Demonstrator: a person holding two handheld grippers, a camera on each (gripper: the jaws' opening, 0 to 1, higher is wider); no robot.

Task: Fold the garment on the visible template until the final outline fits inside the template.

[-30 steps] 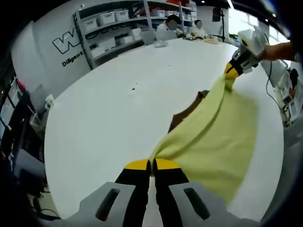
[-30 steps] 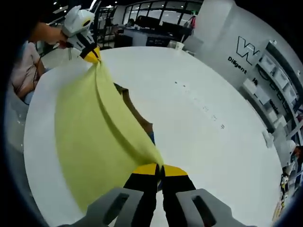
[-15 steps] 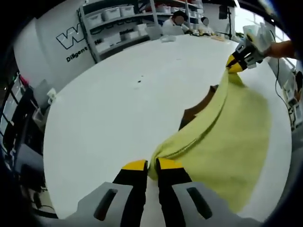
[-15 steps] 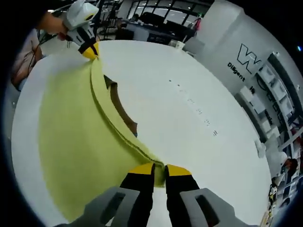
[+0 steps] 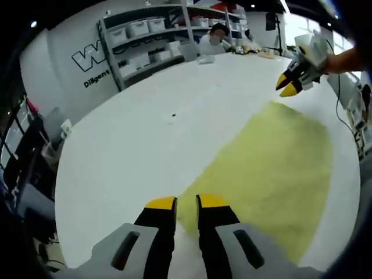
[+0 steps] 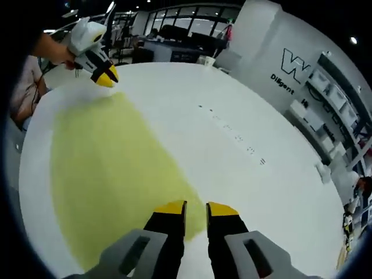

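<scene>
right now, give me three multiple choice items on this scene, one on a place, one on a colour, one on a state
1. Where does the garment lie?
A. flat on the white table
B. hanging from a shelf
C. draped over a chair

2. What colour is the garment?
A. red
B. pale yellow
C. dark blue

3. How do the left tongs and right tongs stand?
A. both shut on the cloth
B. one shut, one open
C. both open, holding nothing

Answers:
1. A, the cloth spreads flat on the tabletop in both views.
2. B, it reads pale yellow against the white table.
3. C, each pair shows a gap between its yellow tips, with the cloth lying below them.
</scene>
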